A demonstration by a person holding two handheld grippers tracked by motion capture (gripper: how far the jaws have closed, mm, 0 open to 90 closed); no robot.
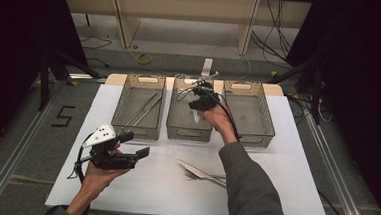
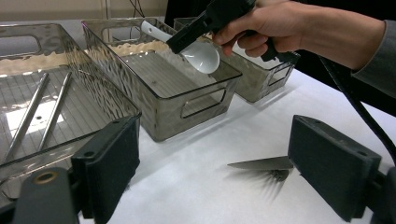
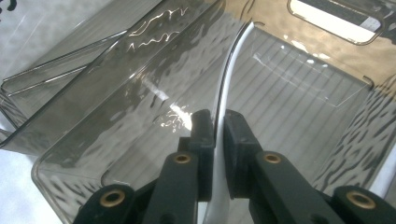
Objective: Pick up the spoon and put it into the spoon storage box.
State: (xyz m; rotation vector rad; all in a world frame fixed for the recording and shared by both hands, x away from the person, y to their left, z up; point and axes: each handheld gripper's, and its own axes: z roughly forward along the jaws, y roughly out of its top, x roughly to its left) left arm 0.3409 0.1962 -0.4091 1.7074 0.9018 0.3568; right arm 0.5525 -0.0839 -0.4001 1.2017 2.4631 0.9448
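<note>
Standing midmost of three, the middle bin (image 1: 190, 118) has the right gripper (image 1: 199, 99) above it, jaws pinching a white spoon (image 2: 198, 53). The left gripper (image 1: 135, 145), jaws spread and empty, hovers nearer the person than that bin. A knife (image 1: 200, 171) and fork (image 1: 198, 177) also lie nearer than it.

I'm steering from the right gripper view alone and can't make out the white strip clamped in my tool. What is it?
Observer: A white spoon. The left gripper view shows its bowl sticking out beneath the right tool, over the middle tray.
Operator: Is anything waiting outside the trays?
Observer: Yes, a knife and a fork lie together on the table, beside the person's right forearm.
</note>
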